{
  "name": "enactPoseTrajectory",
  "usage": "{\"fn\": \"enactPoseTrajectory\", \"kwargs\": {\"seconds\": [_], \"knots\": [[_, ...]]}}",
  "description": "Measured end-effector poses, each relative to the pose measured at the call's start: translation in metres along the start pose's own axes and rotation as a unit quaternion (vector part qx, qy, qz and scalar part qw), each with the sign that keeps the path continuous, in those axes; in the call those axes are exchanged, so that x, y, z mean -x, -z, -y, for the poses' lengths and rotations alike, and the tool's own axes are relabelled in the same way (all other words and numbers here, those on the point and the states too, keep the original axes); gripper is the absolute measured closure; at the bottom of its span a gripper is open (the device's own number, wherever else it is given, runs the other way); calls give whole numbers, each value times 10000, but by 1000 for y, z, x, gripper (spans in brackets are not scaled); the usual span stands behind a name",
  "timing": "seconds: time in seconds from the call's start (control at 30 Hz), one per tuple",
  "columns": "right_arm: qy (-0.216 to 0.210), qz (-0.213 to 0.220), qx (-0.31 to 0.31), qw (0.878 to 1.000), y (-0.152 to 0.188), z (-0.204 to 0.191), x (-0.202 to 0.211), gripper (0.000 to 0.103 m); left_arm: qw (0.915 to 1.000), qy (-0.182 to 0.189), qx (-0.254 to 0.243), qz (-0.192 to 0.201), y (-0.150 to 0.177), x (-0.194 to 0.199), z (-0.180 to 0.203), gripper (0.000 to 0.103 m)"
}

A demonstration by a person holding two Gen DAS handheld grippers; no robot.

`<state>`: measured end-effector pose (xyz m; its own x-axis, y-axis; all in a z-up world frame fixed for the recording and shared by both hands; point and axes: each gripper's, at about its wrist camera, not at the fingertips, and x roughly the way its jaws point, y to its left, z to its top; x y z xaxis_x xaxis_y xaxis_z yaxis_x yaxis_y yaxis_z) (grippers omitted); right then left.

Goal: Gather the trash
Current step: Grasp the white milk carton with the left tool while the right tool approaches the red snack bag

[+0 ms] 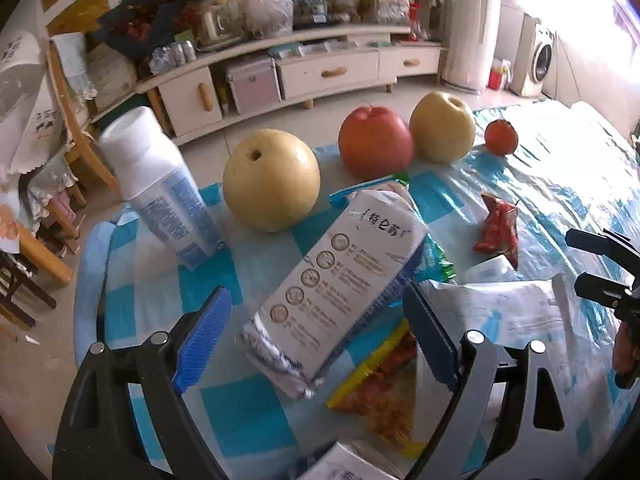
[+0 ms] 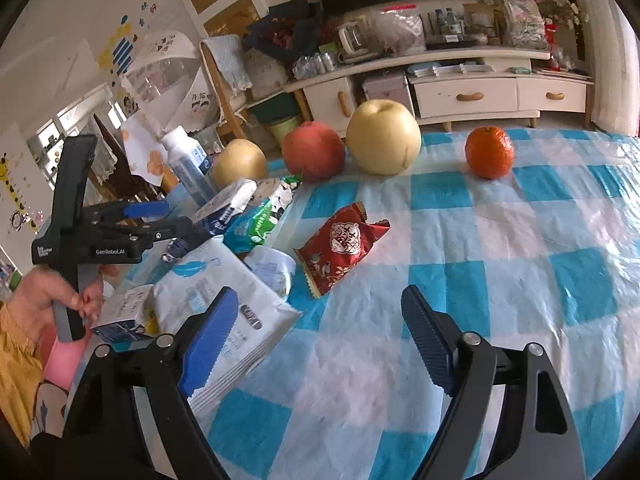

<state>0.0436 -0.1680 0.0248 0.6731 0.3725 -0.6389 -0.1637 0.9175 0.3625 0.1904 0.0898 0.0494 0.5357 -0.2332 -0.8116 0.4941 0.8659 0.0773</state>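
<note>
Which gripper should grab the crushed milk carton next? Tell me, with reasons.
Left. The left gripper is open with the crushed milk carton lying right between its fingers. The right gripper is open too, but over bare tablecloth, with the carton far off to its left.

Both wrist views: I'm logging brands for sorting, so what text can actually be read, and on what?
"GenRobot.AI": on the left gripper's black body.
"特仑苏": on the milk carton.
Icon captions on that carton: too small.
White bottle label: blurred.
Red snack packet emblem: unreadable.
</note>
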Motion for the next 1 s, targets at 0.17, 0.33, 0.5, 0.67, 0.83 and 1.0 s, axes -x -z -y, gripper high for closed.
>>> {"fn": "enactPoseTrajectory", "kwargs": {"seconds": [0.17,0.33,0.5,0.67,0.83,1.0], "knots": [[-49,-143,-101,9998,1,9,-7,20,9992,245,-196,-230,-10,-17,-1,15],[-101,-113,-130,9998,-1,11,-3,20,9969,333,-535,-476,-9,-35,13,15],[-66,-68,-104,9999,-3,12,0,20,9962,550,-507,-438,-9,-32,23,19],[1,-15,-132,9999,-8,16,4,20,9946,763,-534,-450,-2,-22,44,19],[34,76,-251,9996,-11,23,12,20,9903,1030,-756,-548,16,-9,88,21],[82,2,-321,9995,-12,31,13,20,9915,1119,-510,-436,28,5,111,38]]}}
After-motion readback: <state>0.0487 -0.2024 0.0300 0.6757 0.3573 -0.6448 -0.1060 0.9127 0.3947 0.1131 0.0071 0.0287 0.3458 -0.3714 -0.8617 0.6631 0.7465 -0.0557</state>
